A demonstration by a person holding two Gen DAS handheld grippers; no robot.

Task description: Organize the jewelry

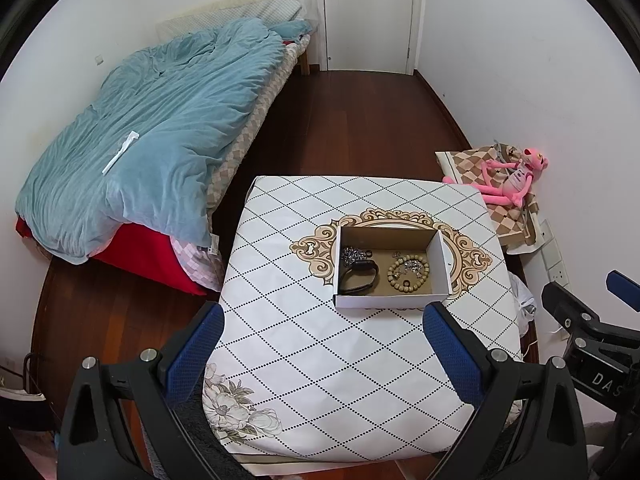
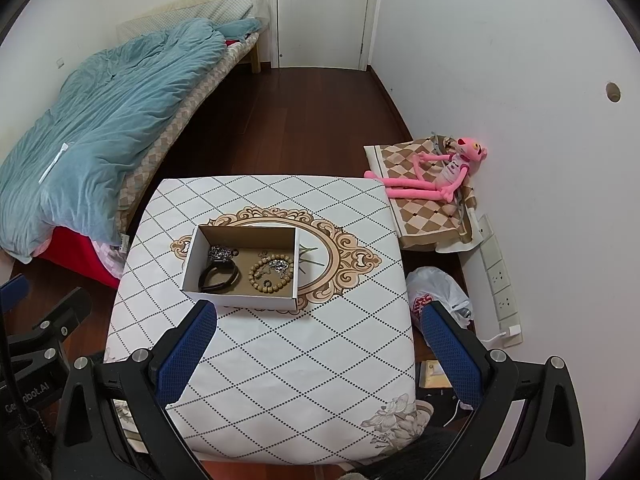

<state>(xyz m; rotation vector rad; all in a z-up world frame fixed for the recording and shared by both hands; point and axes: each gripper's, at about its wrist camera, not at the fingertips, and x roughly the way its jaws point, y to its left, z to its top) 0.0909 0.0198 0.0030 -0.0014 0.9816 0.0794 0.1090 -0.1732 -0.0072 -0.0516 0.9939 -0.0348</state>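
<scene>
An open cardboard box [image 1: 390, 301] [image 2: 240, 300] sits mid-table on the patterned cloth [image 1: 320, 360] [image 2: 280, 360]. Inside lie a wooden bead bracelet [image 1: 408, 274] [image 2: 271, 273], a black band [image 1: 358, 278] [image 2: 219, 276] and a silver chain [image 1: 352, 255] [image 2: 219, 253]. A thin green item [image 2: 310, 258] lies on the cloth just right of the box. My left gripper [image 1: 324, 354] is open and empty, above the near table, short of the box. My right gripper [image 2: 316, 352] is open and empty too, at the box's near right.
A bed with a blue quilt [image 1: 160, 128] stands left. A pink plush toy [image 2: 440, 176] lies on a checked cushion at the right wall. A plastic bag [image 2: 438, 292] and wall sockets [image 2: 500, 280] are right of the table. A white door [image 1: 368, 12] is far back.
</scene>
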